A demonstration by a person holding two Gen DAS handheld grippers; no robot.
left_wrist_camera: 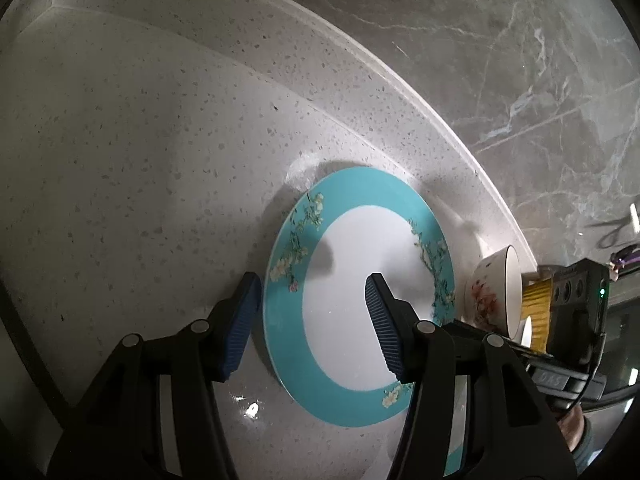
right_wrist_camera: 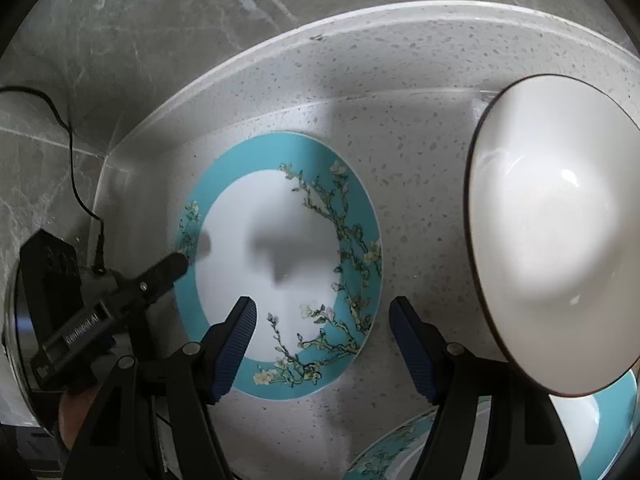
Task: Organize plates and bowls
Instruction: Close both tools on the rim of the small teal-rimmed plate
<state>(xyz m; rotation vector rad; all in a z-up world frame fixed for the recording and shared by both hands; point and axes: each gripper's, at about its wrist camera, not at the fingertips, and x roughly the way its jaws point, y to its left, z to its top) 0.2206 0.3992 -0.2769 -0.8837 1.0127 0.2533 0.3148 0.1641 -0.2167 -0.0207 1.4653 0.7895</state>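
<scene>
Speckled pale stone counter (left_wrist_camera: 140, 160), seen from two wrist cameras; entries run from nearest to farthest.

1. Left gripper (left_wrist_camera: 312, 278): black fingers, ribbed blue pads (left_wrist_camera: 240, 328). Jaws about half apart, gripping nothing. One pad hangs over bare counter just outside the plate's rim, the other over the plate's white centre. In the right wrist view its dark fingertip lies at that same rim.

2. Right gripper (right_wrist_camera: 323, 300): same build. Jaws wide, nothing pressed between the pads. One finger stands over the plate, the other over the counter just beside it.

3. Plate (left_wrist_camera: 340, 320): round, white centre, turquoise border with flowering branches. Lies flat on the counter under both grippers, near the back ledge.

4. Second plate (right_wrist_camera: 392, 448): same pattern, only part in view at the bottom edge, nearer the camera and partly under the bowl.

5. Bowl (right_wrist_camera: 552, 232): white inside, dark rim, pink flowers outside. Tilted, mouth toward the right wrist camera, just beside the outer side of the right gripper's finger. Whether it touches that finger cannot be told.

6. Back ledge (left_wrist_camera: 360, 80): raised strip of the same stone behind the plate.

7. Wall (left_wrist_camera: 480, 40): grey veined marble tiles.

8. Cable (right_wrist_camera: 72, 140): black, running down to the left gripper's body.
</scene>
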